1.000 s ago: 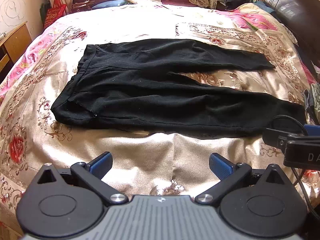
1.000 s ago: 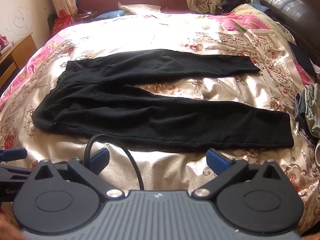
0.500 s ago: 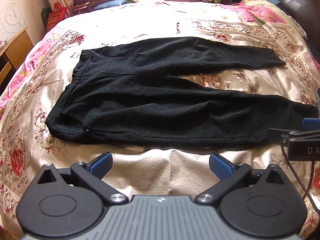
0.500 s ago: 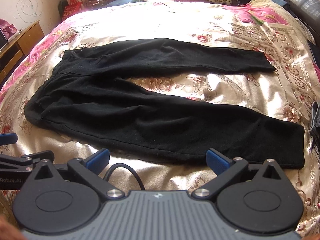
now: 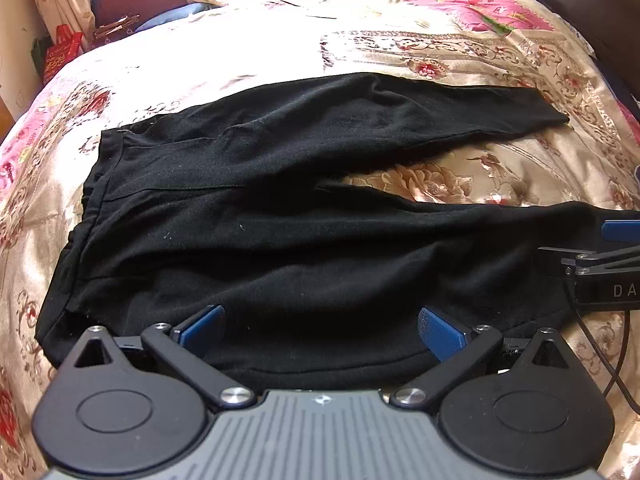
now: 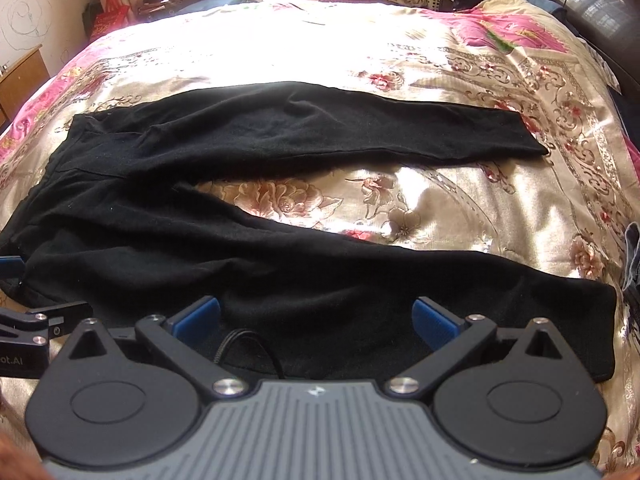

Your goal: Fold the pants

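Item: black pants [image 5: 256, 216] lie flat and unfolded on the bed, over a gold floral bedspread [image 5: 460, 40]. In the left wrist view the waistband sits at the left of the frame and both legs run to the right.

Leg layout: the two legs are splayed in a V. The far leg [image 6: 360, 128] crosses the middle of the right wrist frame; the near leg [image 6: 400, 292] runs along the lower half, its hem at the lower right. Bedspread shows between them.

Left claw [image 5: 320, 328]: released, jaws spread wide, nothing between the blue pads. It hangs over the near edge of the pants by the hip, lower centre of frame. Contact with the cloth cannot be told.

Right claw [image 6: 316, 318]: released, jaws wide, empty. It sits over the near leg, short of the hem. Its cable [image 6: 248, 344] loops across the fabric just ahead of the claw body.

Step in hand: judged as the approach to the first grasp; no fold made yet.

Next move calls for: each claw to pinch the near edge of the near leg, taking both layers, then to lift and carry it over onto the far leg with the edges matched.

Watch: cable may snag the cloth.
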